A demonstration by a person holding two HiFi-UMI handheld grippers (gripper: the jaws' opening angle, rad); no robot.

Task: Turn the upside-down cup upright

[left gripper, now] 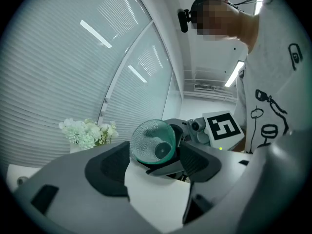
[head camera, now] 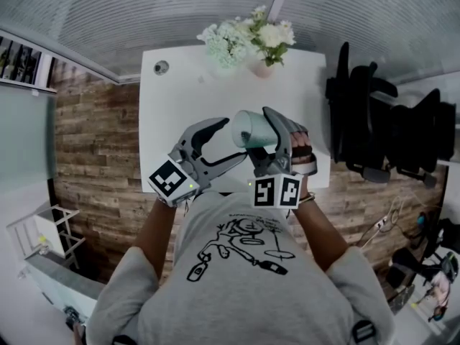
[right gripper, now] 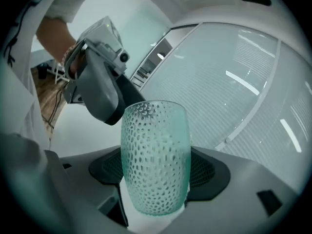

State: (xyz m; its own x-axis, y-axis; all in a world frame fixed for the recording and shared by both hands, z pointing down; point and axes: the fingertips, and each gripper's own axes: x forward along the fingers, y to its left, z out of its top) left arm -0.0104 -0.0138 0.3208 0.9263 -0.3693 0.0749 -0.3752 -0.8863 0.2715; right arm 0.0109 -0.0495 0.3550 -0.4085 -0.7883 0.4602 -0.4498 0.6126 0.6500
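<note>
A pale green dimpled glass cup [head camera: 251, 129] hangs on its side above the white table [head camera: 180, 99], in front of the person's chest. My right gripper [head camera: 272, 139] is shut on it; in the right gripper view both dark pads press the cup's [right gripper: 155, 177] sides. My left gripper [head camera: 226, 144] stands open just left of the cup, its jaws spread wide around the cup's free end without touching. Seen from the left gripper view, the cup [left gripper: 152, 141] is end-on, beyond my own pads [left gripper: 107, 167]. The left gripper's fingers [right gripper: 105, 99] reach behind the cup's upper left.
A vase of white flowers [head camera: 251, 42] stands at the table's far edge, with a small round fitting [head camera: 161, 67] at the far left corner. Black chairs [head camera: 374, 121] stand to the right. A white rack [head camera: 50, 228] sits on the wooden floor at the lower left.
</note>
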